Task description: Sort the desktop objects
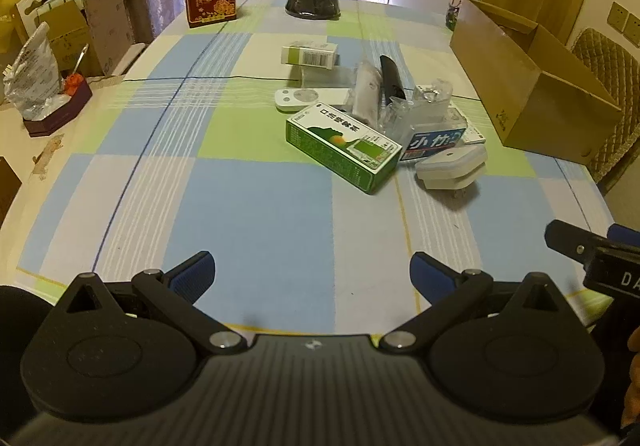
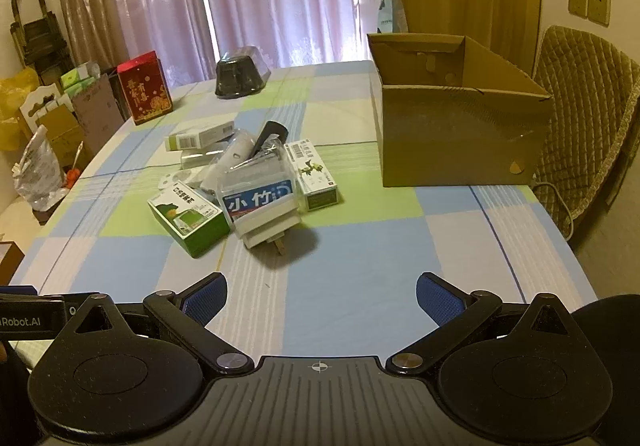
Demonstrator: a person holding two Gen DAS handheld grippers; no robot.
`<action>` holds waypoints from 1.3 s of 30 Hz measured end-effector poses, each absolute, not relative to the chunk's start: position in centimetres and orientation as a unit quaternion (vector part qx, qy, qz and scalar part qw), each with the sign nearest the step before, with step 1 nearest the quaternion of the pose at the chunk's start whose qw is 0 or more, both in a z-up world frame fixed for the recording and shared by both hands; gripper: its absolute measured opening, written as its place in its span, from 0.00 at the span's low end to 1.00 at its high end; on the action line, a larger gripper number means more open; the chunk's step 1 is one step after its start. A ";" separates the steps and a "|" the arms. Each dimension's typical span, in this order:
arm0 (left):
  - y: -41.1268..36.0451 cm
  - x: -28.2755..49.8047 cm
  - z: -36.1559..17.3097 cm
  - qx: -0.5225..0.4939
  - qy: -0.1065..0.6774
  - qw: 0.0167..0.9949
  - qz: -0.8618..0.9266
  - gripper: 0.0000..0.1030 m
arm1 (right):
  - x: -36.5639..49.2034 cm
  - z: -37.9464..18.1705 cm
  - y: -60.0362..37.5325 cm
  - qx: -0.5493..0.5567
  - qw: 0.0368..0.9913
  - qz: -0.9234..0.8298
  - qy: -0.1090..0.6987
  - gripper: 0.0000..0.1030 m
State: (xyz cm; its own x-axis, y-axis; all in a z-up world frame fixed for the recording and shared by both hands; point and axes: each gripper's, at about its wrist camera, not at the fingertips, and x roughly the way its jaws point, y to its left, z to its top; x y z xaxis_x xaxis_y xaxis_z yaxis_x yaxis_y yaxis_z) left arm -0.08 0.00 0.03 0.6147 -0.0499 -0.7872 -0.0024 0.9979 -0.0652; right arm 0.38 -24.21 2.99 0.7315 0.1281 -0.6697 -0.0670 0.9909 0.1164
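Clutter pile, left wrist view: small things lie heaped together at about 1 o'clock on the checked tablecloth [image 1: 248, 206], well ahead of the left gripper [image 1: 312, 278].
Left gripper fingers: spread wide, nothing between the blue pads [image 1: 192, 278].
Nearest pieces: a green box [image 1: 342, 146] at the near left of the heap, a white plug [image 1: 452, 166] just right of it, touching a blue-labelled box [image 1: 434, 142].
Further pieces: a white remote [image 1: 304, 99] and a barcode box [image 1: 309, 55] at 12 o'clock, behind the heap.
Cardboard box: open-topped carton [image 1: 532, 106] at 2 o'clock, apart from the heap.

Clutter pile, right wrist view: the same heap sits at 11 o'clock from the right gripper [image 2: 322, 302].
Right gripper fingers: released, wide apart and empty.
Carton: cardboard box [image 2: 460, 134] at 1 o'clock; what shows of its inside looks bare, its floor hidden.
Stage: the heap is unsorted now; whether pieces have gone elsewhere cannot be told.

Advice: I judge the green box or plug the easiest picks, as they lie at the edge.
Grip: take the box across its narrow sides.
Risk: leaning pieces may slide if a lower one is pulled.
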 end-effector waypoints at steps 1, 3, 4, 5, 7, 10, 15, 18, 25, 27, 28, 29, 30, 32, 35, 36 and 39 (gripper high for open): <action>0.0 -0.2 0.1 -0.030 0.438 0.898 -0.013 0.99 | 0.4 3.0 -24.1 0.042 0.929 0.051 0.364 1.00; 0.0 -0.4 0.1 -0.031 0.438 0.899 -0.012 0.99 | 0.6 3.0 -24.0 0.041 0.928 0.048 0.367 1.00; 0.0 -0.4 0.2 -0.031 0.437 0.899 -0.012 0.99 | 0.7 3.0 -23.9 0.041 0.927 0.047 0.369 1.00; 0.0 -0.5 0.2 -0.031 0.437 0.899 -0.012 0.99 | 0.7 3.0 -23.9 0.040 0.927 0.045 0.370 1.00; -0.4 -0.2 0.1 -0.024 0.444 0.896 -0.007 0.99 | 0.6 2.9 -24.2 0.046 0.927 0.046 0.369 1.00; -0.5 -0.1 0.0 -0.025 0.444 0.895 -0.009 0.99 | 0.5 3.0 -24.7 0.052 0.928 0.051 0.366 1.00; 0.0 -0.3 0.0 -0.029 0.440 0.897 -0.013 0.99 | 0.5 3.0 -24.7 0.058 0.928 0.058 0.363 1.00; 0.1 -0.3 0.0 -0.032 0.439 0.898 -0.014 0.99 | 0.5 3.1 -24.6 0.058 0.928 0.060 0.364 1.00; 0.0 -0.4 -0.1 -0.028 0.440 0.898 -0.015 0.99 | 0.6 3.0 -24.7 0.061 0.927 0.057 0.366 1.00; 0.1 -0.4 -0.1 -0.028 0.440 0.897 -0.014 0.99 | 0.7 3.0 -24.8 0.061 0.927 0.057 0.366 1.00; 0.1 -0.4 -0.1 -0.029 0.441 0.897 -0.014 0.99 | 0.7 3.0 -24.8 0.062 0.927 0.057 0.366 1.00; 0.1 -0.5 -0.1 -0.028 0.441 0.897 -0.014 0.99 | 0.7 3.0 -24.8 0.062 0.927 0.057 0.366 1.00; 0.1 -0.4 0.0 -0.028 0.441 0.897 -0.015 0.99 | 0.7 3.0 -24.8 0.063 0.927 0.057 0.366 1.00; 0.2 -0.4 0.1 -0.029 0.442 0.896 -0.016 0.99 | 0.7 3.0 -24.8 0.064 0.926 0.057 0.367 1.00; 0.3 -0.3 0.2 -0.030 0.443 0.896 -0.017 0.99 | 0.7 2.9 -24.8 0.064 0.926 0.057 0.367 1.00; 0.3 -0.3 0.2 -0.030 0.443 0.896 -0.017 0.99 | 0.7 2.9 -24.8 0.064 0.926 0.057 0.367 1.00; 0.3 -0.4 0.2 -0.031 0.443 0.896 -0.016 0.99 | 0.6 2.9 -24.8 0.063 0.926 0.058 0.367 1.00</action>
